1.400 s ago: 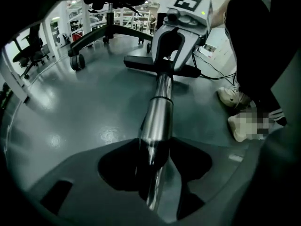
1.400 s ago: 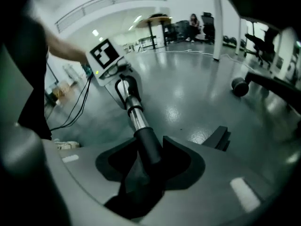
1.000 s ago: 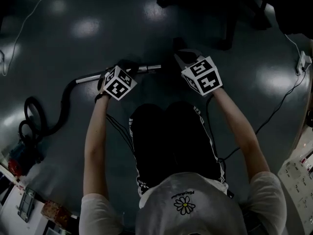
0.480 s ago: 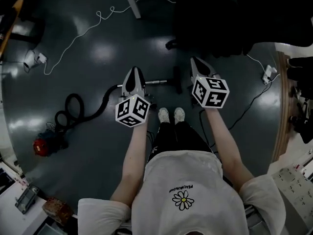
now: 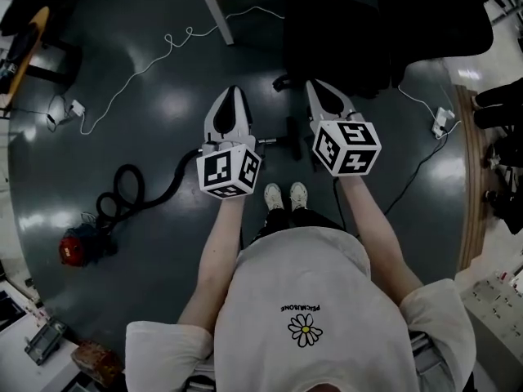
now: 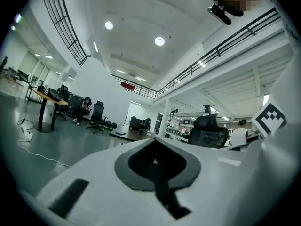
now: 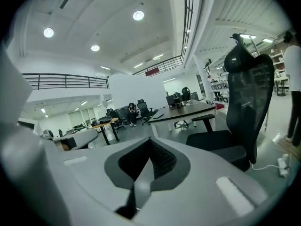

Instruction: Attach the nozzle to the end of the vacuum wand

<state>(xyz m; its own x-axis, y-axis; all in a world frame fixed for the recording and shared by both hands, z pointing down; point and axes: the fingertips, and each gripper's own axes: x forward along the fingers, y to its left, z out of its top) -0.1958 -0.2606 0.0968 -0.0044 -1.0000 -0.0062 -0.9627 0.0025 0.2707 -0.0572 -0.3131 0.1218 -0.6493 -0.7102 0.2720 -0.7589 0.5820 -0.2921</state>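
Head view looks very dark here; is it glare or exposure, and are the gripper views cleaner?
Head view: underexposed, soft lamp glare on the glossy dark grey floor, black vacuum hose barely separates. Left gripper view: bright, fisheye bends the black balcony railing, corners black. Right gripper view: same.

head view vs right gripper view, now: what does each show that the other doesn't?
Head view only: the vacuum wand and hose on the floor, the red vacuum body, the left gripper, the person's shoes.
Right gripper view only: ceiling lights, balcony railing, desks, and that the right gripper is shut on nothing.
Both: the right gripper and, apparently, the same black office chair.
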